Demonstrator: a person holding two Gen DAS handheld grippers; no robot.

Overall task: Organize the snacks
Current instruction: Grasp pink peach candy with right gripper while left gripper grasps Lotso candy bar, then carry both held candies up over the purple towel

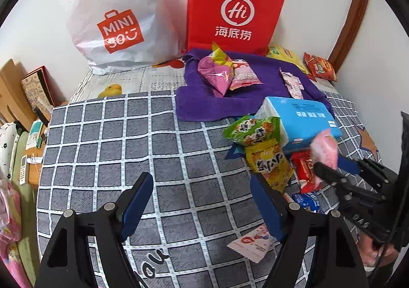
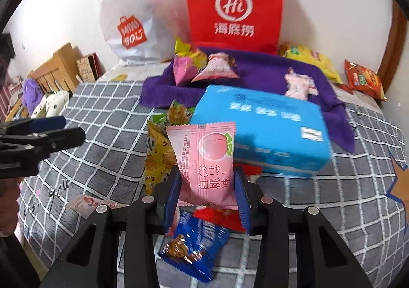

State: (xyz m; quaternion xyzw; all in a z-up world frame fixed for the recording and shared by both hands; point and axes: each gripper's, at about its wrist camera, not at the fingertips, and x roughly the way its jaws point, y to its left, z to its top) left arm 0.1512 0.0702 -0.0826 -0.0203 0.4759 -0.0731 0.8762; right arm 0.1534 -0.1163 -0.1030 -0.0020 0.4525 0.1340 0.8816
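- Left wrist view: the left tongs [image 1: 202,205] stand wide apart and hold nothing, hovering over the grey checked bed cover [image 1: 107,140]. To their right, the right tongs [image 1: 329,173] carry a blurred pink peach snack packet [image 1: 326,151] above a heap of packets beside a blue tissue pack [image 1: 304,119]. A purple towel [image 1: 202,104] farther back bears two pink packets [image 1: 225,73] and a small pale one.
- Right wrist view: the right tongs [image 2: 207,189] are closed narrow on the pink peach snack packet [image 2: 204,157], held upright and lifted clear of a blue snack packet [image 2: 196,244] lying below. The step in hand looks like carrying it to a group; the purple towel [image 2: 255,73], already bearing pink packets, seems the likely place, which calls for clearing the blue tissue pack [image 2: 263,129].
- Containers: a white shopping bag [image 2: 127,20] and a red paper bag [image 2: 232,4] stand against the wall; their contents are hidden.
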